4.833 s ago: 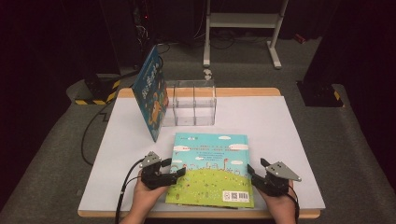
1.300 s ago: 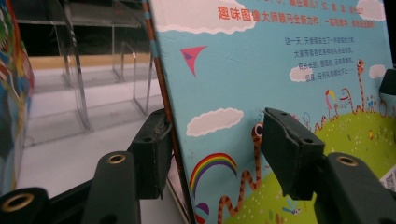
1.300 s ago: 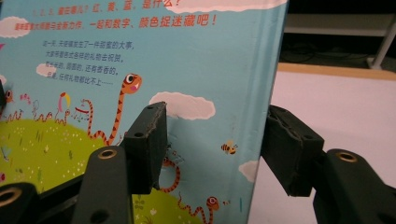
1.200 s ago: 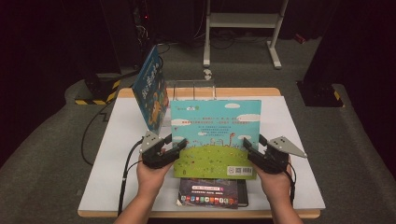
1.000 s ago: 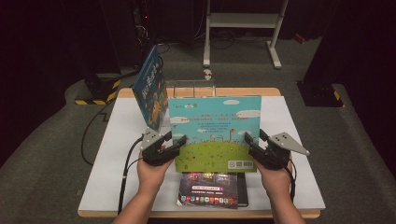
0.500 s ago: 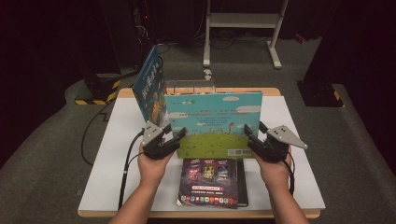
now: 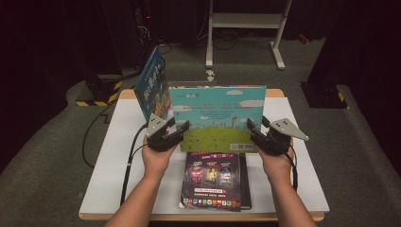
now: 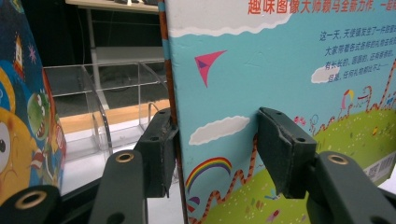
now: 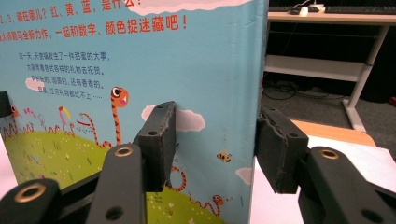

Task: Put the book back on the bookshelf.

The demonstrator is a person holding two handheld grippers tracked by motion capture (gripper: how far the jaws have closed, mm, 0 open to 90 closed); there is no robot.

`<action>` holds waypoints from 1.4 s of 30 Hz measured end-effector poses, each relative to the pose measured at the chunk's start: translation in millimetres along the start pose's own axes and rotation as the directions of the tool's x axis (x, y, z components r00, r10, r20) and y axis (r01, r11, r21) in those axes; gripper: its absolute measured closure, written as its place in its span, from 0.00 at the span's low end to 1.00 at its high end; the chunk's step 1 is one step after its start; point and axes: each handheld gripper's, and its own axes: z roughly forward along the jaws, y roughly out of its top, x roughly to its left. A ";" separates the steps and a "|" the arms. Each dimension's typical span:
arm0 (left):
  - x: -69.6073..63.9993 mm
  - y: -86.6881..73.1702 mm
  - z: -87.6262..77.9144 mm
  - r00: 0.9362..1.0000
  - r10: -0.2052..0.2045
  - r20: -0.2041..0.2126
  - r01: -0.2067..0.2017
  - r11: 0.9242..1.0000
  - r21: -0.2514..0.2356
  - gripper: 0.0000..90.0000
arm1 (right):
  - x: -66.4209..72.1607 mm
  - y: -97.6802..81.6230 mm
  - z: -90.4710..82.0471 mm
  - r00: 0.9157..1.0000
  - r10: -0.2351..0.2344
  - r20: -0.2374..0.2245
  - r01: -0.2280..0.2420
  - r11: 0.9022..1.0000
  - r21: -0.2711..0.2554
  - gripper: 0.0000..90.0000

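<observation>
A light-blue picture book [image 7: 215, 116] stands upright in the air above the white table [image 7: 293, 179]. My left gripper [image 7: 182, 128] is shut on its lower left edge by the spine, and my right gripper [image 7: 253, 127] is shut on its lower right edge. In the left gripper view one jaw is behind the spine and the other across the cover [image 8: 280, 70], with the gripper [image 8: 215, 140] straddling the edge. The right gripper [image 9: 215, 140] straddles the book's [image 9: 116, 60] other edge the same way. A dark-covered book [image 7: 215, 179] lies flat on the table below.
A clear plastic rack [image 8: 116, 93] stands at the table's far side, behind the held book. Another blue picture book [image 7: 151, 87] leans upright at its left. A white-framed stand [image 7: 246, 28] is on the floor beyond the table. Cables hang off the table's left.
The light-blue book was lying flat near the front edge. Both grippers have lifted it upright and carried it away from the person toward the rack, uncovering the dark book.
</observation>
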 end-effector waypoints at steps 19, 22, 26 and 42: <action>7.3 -4.1 15.6 1.000 0.021 0.003 -0.021 1.000 -0.017 0.54 | -6.2 0.9 13.7 1.000 -0.010 0.017 0.010 1.000 -0.011 0.55; 8.2 -4.1 16.7 1.000 0.024 0.005 -0.024 1.000 -0.016 0.54 | -6.8 -1.8 14.7 1.000 -0.004 0.017 0.005 1.000 -0.013 0.55; 8.7 -4.9 16.4 0.999 0.035 0.012 -0.035 0.999 -0.015 0.54 | -7.0 -4.4 14.1 1.000 -0.007 0.016 0.007 1.000 -0.018 0.56; -4.3 -8.6 -16.6 0.994 0.093 0.064 -0.089 0.994 -0.056 0.52 | 2.9 -28.1 -20.3 0.999 -0.012 -0.039 0.010 0.998 -0.055 0.49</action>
